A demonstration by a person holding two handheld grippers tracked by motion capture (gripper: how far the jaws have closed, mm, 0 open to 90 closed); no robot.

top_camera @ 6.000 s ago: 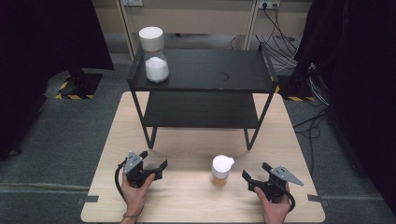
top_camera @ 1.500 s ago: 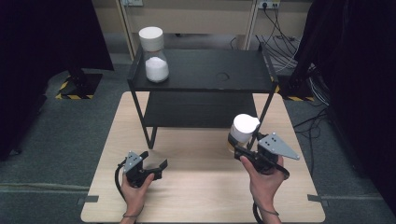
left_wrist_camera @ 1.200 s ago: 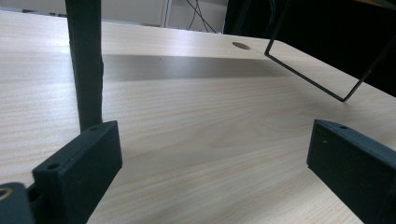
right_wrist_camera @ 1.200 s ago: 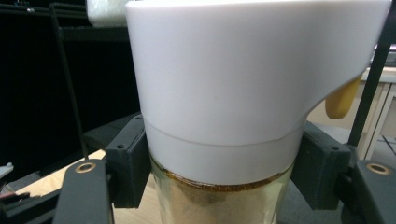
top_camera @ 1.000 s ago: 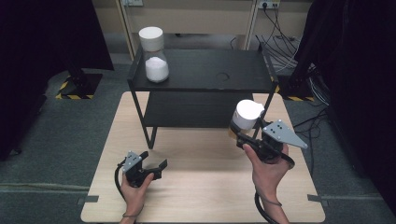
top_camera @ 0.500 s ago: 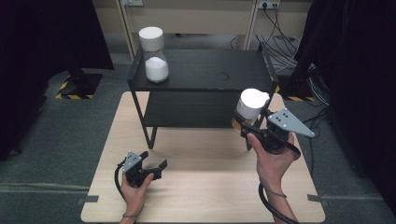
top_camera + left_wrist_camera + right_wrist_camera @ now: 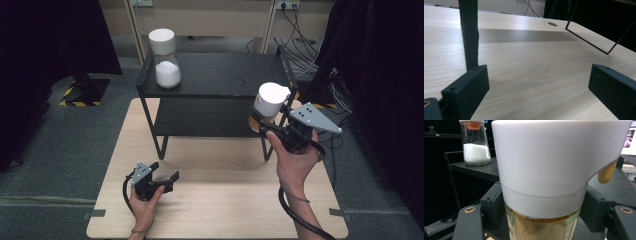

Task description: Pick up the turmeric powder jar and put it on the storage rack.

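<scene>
My right gripper (image 7: 261,119) is shut on a glass jar with a white lid (image 7: 270,100) and brown powder inside, held in the air at the right front corner of the black two-level shelf (image 7: 210,75). Close up, the jar (image 7: 544,182) sits between the jaws, its yellow spout to the right. A second jar with white grains (image 7: 166,59) stands on the shelf's top at the left and appears again (image 7: 475,142) in the right gripper view. My left gripper (image 7: 167,181) rests open on the wooden table (image 7: 225,200), nothing between its fingers (image 7: 466,92).
The shelf's thin black legs (image 7: 469,35) rise from the table just ahead of the left gripper. A round mark (image 7: 239,80) is on the shelf top near the middle. Cables (image 7: 300,55) lie on the floor at the back right.
My right gripper has taken the brown-powder jar off the table and lifted it up and away, to the shelf's right front corner. The left gripper has stayed put.
</scene>
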